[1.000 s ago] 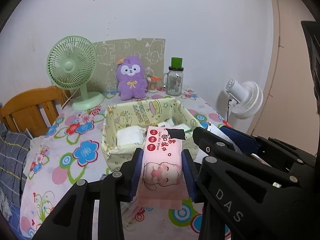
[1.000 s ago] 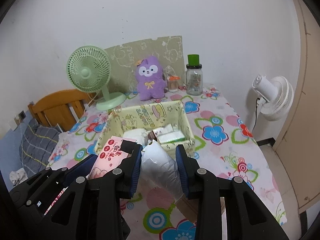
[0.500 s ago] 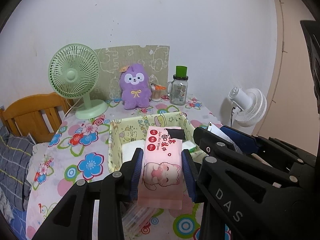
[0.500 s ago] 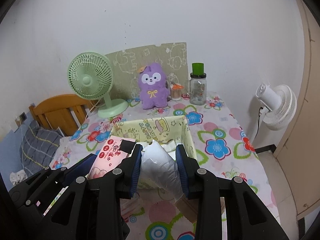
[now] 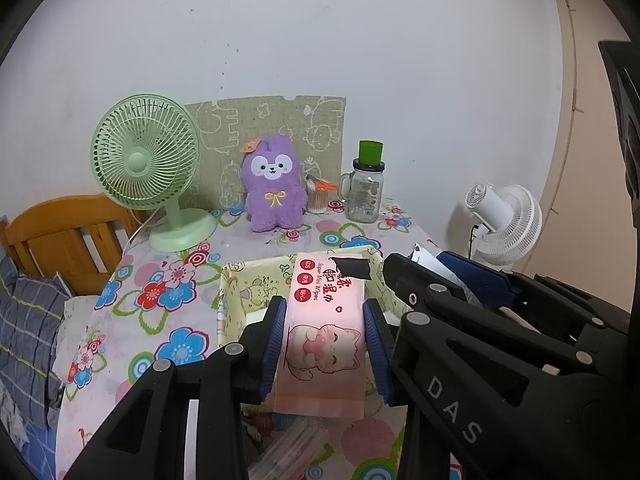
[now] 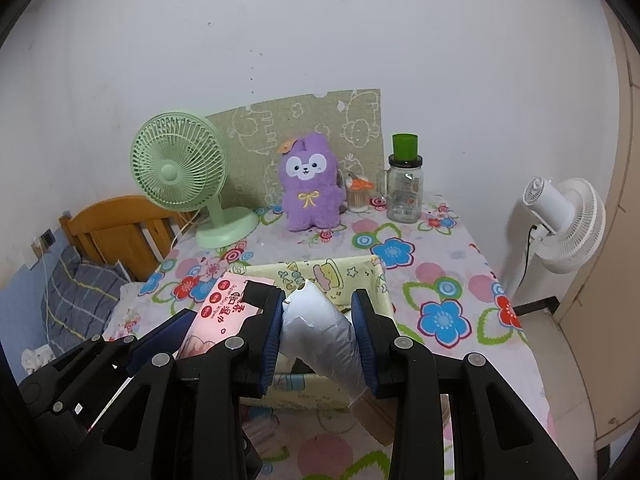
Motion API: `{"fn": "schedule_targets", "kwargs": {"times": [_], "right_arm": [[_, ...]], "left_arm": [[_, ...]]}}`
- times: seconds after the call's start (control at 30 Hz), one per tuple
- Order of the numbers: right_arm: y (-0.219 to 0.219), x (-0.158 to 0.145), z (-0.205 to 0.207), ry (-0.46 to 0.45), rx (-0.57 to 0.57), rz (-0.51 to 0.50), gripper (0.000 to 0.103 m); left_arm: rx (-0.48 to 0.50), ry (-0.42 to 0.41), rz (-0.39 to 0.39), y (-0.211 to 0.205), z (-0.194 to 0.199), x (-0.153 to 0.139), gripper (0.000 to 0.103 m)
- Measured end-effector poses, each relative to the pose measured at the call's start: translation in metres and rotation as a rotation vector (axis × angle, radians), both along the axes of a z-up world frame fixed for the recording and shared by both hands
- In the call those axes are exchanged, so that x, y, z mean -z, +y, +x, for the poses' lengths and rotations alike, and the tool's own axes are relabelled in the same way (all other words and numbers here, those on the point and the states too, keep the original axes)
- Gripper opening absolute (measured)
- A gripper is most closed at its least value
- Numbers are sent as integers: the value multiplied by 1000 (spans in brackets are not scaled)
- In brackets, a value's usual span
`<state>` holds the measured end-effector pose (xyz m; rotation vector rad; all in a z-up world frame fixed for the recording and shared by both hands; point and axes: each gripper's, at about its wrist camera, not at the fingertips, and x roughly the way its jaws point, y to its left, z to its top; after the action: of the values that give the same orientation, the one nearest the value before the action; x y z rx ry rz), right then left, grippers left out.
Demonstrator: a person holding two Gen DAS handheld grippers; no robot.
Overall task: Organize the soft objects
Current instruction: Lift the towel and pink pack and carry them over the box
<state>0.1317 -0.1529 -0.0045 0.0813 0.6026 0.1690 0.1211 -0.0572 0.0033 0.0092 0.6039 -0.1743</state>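
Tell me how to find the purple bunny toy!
Look at the far edge of the flowery table, against the wall. The purple plush sits between the green fan and the glass jar. It alone is fuzzy, with a yellow bow.

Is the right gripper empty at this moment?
No: in the right wrist view the right gripper is shut on a white plastic packet, held between its blue pads above the yellow fabric bin.

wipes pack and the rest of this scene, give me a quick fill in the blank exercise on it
1. The left gripper holds a pink pack of ____.
2. The right gripper is shut on a ____ plastic pouch.
3. The plush toy beside the green fan is ____ in colour.
4. The glass jar has a ____ lid.

Missing words: wipes; white; purple; green
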Motion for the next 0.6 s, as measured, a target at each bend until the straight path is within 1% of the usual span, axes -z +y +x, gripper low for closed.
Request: {"fn": "schedule_targets", "kwargs": {"times": [0.43, 0.6], "right_arm": [[2, 13, 49, 36, -22, 7, 37], [2, 25, 71, 90, -44, 37, 37]], "left_arm": [[-29, 38, -7, 4, 44, 12, 39], [-38, 63, -1, 5, 60, 20, 40]]}}
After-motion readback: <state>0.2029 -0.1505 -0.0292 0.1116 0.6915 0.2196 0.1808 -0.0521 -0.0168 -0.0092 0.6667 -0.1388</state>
